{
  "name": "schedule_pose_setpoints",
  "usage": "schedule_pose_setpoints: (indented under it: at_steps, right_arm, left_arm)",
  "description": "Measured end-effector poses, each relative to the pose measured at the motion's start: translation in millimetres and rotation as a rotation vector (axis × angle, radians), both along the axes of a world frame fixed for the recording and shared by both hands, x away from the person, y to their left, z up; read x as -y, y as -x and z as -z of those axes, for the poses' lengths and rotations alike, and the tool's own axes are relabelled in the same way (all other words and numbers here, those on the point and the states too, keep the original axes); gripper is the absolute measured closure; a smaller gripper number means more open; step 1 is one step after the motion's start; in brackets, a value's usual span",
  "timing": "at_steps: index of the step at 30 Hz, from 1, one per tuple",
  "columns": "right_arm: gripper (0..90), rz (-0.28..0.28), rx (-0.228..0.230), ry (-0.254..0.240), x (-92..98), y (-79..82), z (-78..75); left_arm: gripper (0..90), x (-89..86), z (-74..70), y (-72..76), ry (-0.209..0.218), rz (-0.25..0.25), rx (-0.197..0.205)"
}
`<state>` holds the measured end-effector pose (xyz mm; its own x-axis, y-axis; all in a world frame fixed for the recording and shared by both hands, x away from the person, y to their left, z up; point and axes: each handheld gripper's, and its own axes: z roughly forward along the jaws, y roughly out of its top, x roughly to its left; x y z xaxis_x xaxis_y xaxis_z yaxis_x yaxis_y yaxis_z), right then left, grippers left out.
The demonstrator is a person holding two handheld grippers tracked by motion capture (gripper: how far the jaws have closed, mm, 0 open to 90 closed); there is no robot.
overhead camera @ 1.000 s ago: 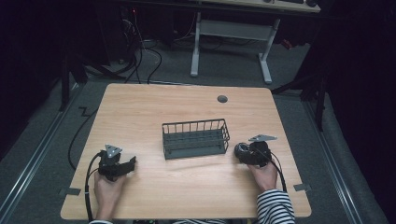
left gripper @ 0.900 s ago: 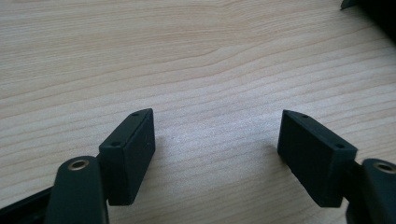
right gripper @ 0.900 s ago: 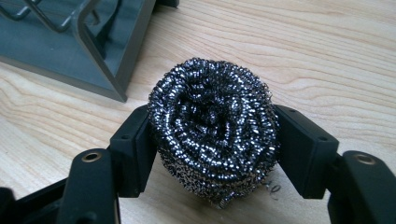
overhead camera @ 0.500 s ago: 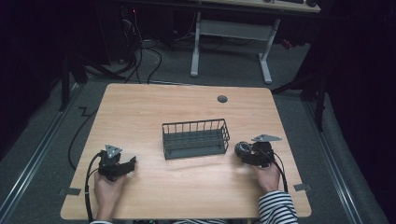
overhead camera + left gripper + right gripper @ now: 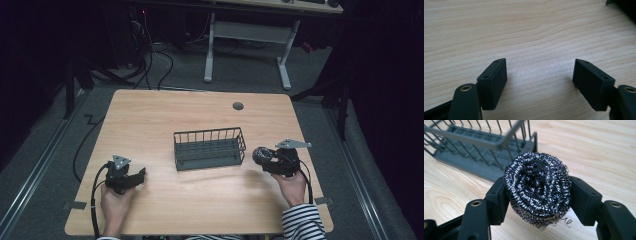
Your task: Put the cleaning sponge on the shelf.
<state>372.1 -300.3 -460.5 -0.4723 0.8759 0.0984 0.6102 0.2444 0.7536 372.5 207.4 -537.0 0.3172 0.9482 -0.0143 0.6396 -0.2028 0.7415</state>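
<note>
Table (image 5: 614, 150): right tongs (image 5: 537, 192) clamp steel scourer (image 5: 537, 187).

Black two-jaw left gripper (image 5: 141, 174), grey triangular top plate, trailing black cable, brass-ringed screw holes, striped black-and-white sleeve (image 5: 303, 222)

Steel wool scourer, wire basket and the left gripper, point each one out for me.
steel wool scourer (image 5: 537, 186), right gripper view, centre of the coiled ball.
wire basket (image 5: 209, 149), high view, its near long wall.
left gripper (image 5: 540, 75), left gripper view, midway between its open fingertips.
</note>
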Motion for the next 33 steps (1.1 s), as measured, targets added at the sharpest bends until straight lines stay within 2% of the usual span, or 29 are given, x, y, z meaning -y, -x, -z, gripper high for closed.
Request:
schedule_pose_setpoints:
  at_steps: [3, 15, 19, 26, 33]
  right_arm:
    - [38.1, -0.019, 0.005, -0.016, -1.7, -1.1, -9.6]
    - [38.2, -0.067, 0.053, -0.017, -13.9, -10.7, -40.4]
    - [38.2, -0.092, 0.082, -0.009, -25.8, -16.6, -53.5]
    - [38.1, -0.128, 0.08, -0.005, -45.9, -29.1, -59.5]
    - [38.1, -0.165, 0.05, -0.007, -65.1, -43.1, -57.2]
  left_arm:
    - [28.0, 0.0, 0.0, 0.0, 0.001, 0.0, 0.0]
    - [27.6, 0.1, 0.0, -0.1, 0.001, 0.001, -0.001]
    - [27.1, 0.3, 0.1, -0.2, 0.001, 0.002, -0.001]
    - [27.1, 0.3, 0.1, -0.3, 0.001, 0.002, -0.001]
    - [27.1, 0.2, 0.1, -0.3, 0.002, 0.002, -0.002]
